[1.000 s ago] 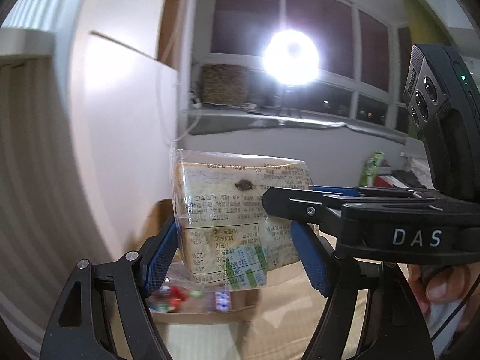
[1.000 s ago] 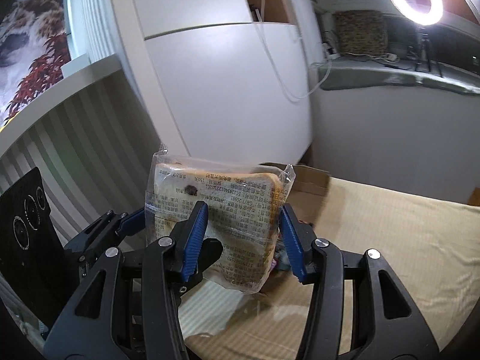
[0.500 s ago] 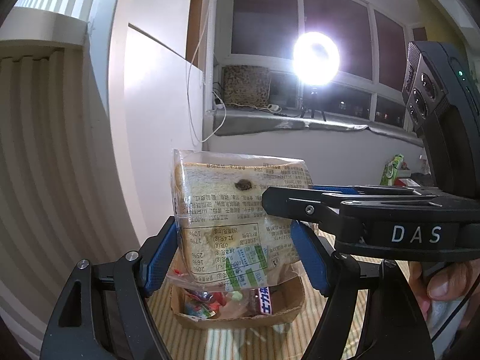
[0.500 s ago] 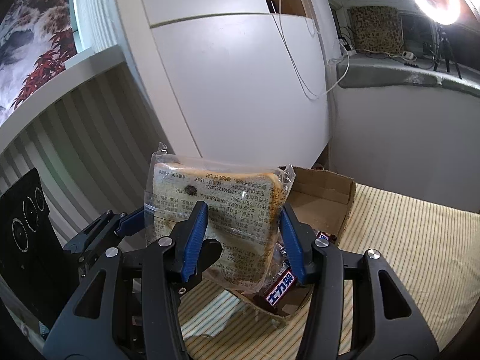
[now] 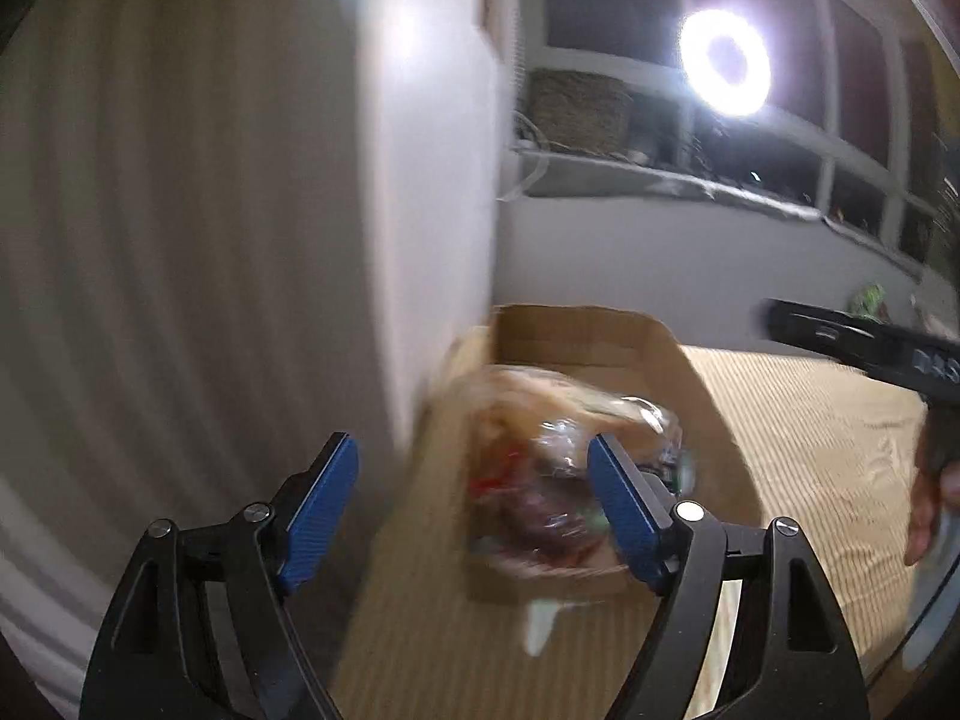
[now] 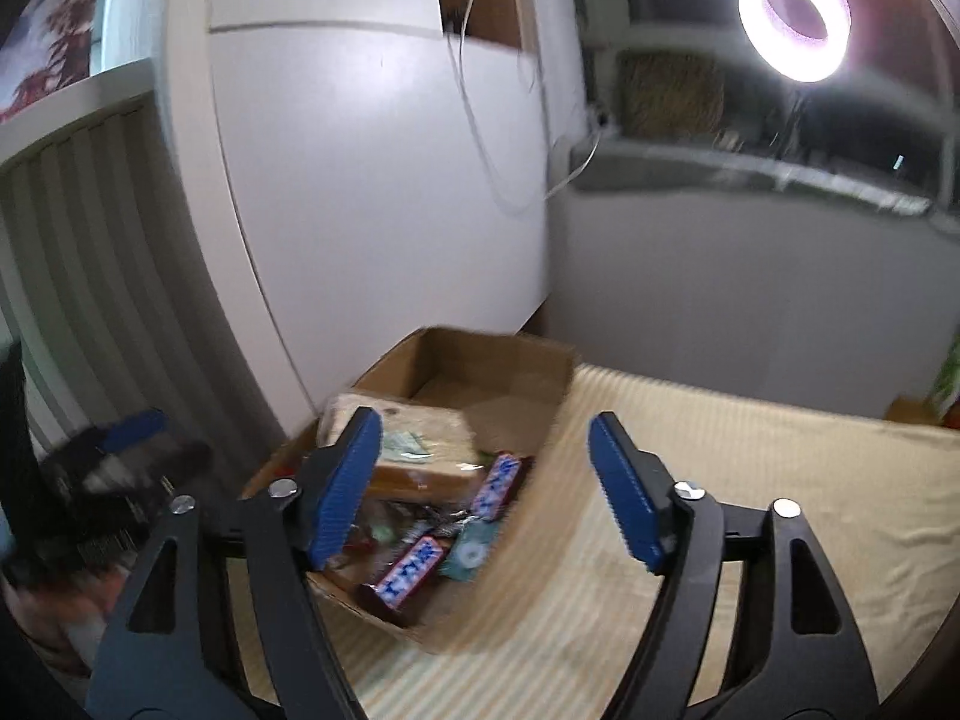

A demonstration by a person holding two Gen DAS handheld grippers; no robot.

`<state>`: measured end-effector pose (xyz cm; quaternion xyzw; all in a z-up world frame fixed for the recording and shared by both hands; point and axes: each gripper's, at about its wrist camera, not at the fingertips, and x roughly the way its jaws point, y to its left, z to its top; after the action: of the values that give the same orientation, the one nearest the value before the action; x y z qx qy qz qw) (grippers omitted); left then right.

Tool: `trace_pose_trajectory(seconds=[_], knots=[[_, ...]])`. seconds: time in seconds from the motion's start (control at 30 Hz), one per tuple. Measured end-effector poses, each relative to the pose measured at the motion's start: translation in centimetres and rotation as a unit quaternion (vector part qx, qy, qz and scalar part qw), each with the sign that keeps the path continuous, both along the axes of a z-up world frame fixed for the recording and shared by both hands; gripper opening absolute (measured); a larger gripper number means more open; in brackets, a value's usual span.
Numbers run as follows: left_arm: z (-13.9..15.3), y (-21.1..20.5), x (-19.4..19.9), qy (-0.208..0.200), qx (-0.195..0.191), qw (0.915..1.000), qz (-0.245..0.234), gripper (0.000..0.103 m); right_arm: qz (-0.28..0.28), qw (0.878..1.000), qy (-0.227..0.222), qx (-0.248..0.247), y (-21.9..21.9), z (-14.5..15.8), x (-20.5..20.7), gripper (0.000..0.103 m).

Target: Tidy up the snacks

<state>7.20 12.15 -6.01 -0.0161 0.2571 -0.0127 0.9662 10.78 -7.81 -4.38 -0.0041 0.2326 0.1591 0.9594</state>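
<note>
Right wrist view: the right hand-held gripper stands wide open with nothing between its blue pads, poised above a cardboard box that sits on a striped bed cover. The wrapped bread slice lies inside the box, resting on top of other snacks. Two chocolate bars with blue lettering and a small teal packet lie beside it, towards the near corner. In the left wrist view, the left hand-held gripper is likewise spread open and empty; the picture is blurred, and the box contents show only as a glossy smear.

Assessment: the bread is placed, so this item appears complete. The far half of the box looks bare, with room for more. Whether further snacks remain outside the box cannot be told; none is visible on the cover.

Surroundings: a white cabinet stands directly against the far left side of the box, with a cord hanging down its face. A ring light glares from the window side. Nothing obstructs access from above or from the near side.
</note>
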Motion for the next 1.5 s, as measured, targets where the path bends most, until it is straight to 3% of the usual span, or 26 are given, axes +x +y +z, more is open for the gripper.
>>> trace_pose_trajectory(seconds=[0.07, 0.13, 0.4, 0.73, 0.87, 1.07, 1.27, 1.5], knots=[[0.4, 1.6, -0.6, -0.002, -0.012, 0.9997, 0.023, 0.08, -0.016, 0.999, -0.026, -0.013, 0.1, -0.2, -1.7, 0.101], [1.0, 2.5, -1.2, -0.017, -0.024, 0.9989, 0.035, 0.081, -0.024, 0.999, -0.042, -0.021, 0.5, -0.5, -3.0, 0.101], [2.4, 1.3, -3.0, -0.031, -0.012, 0.999, 0.029, 0.082, -0.045, 0.997, -0.03, -0.06, 1.3, -1.8, -5.5, 0.103], [2.3, -5.6, -5.5, -0.026, 0.015, 0.9992, -0.026, 0.087, -0.13, 0.99, -0.024, -0.052, -6.0, -2.4, -10.0, 0.103], [2.1, -9.9, -5.7, -0.02, 0.027, 0.9972, -0.067, 0.102, -0.18, 0.982, -0.029, -0.038, -10.7, -1.6, -12.3, 0.103], [3.0, -14.9, -7.1, -0.037, 0.029, 0.9916, -0.121, 0.102, -0.239, 0.969, -0.054, -0.039, -16.0, 1.5, -16.2, 0.103], [5.0, -17.4, -8.4, -0.051, 0.022, 0.9852, -0.162, 0.102, -0.251, 0.964, -0.076, -0.038, -17.4, 4.6, -18.6, 0.103], [6.8, -16.7, -9.8, -0.071, 0.02, 0.9862, -0.148, 0.102, -0.242, 0.965, -0.086, -0.046, -15.8, 5.4, -19.2, 0.103]])
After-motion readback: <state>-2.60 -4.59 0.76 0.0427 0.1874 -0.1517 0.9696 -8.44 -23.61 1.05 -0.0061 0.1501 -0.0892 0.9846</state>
